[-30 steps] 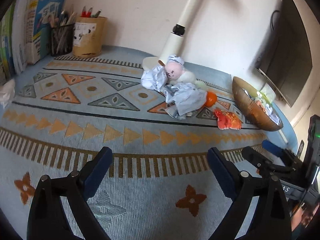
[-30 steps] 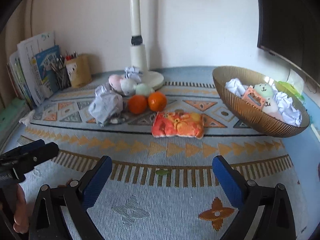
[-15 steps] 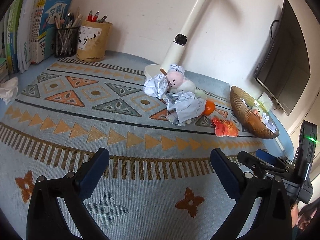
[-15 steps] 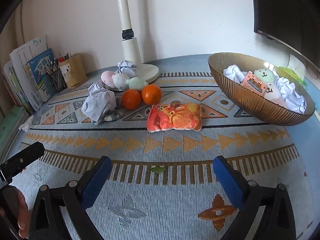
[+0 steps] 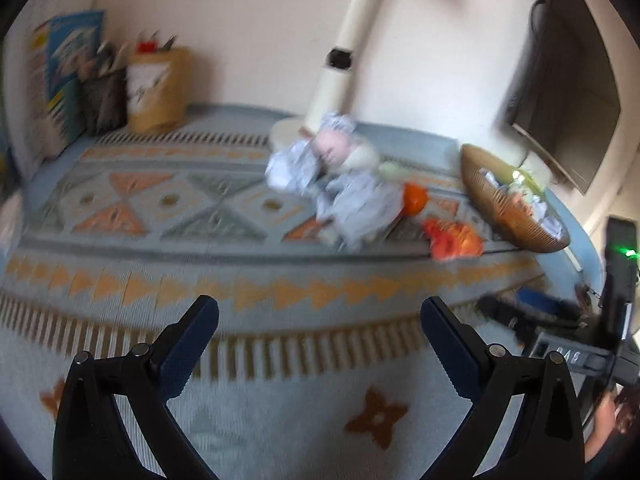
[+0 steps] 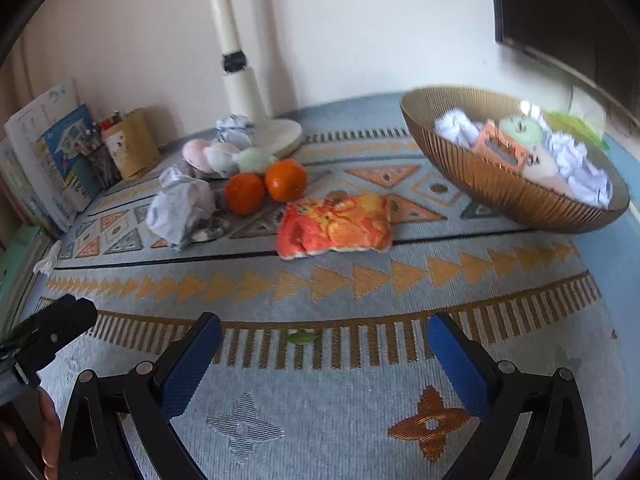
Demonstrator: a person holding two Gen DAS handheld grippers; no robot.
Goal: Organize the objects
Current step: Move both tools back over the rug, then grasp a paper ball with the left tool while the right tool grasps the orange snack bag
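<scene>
Both tools gape wide with nothing between their pads: the left tool (image 5: 320,320), whose jaws have just been opening, and the right tool (image 6: 324,338), over the desk's near edge. Mid-desk lie a snack bag (image 6: 334,226), two oranges (image 6: 245,193) and crumpled paper (image 6: 180,210); the bowl (image 6: 496,184) stands at the right edge.

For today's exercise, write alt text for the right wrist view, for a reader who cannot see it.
The right gripper, jaws open and empty, hangs over a patterned rug. Beyond lie an orange snack packet, two oranges and crumpled paper; a bowl of paper and toys sits on the right.
</scene>
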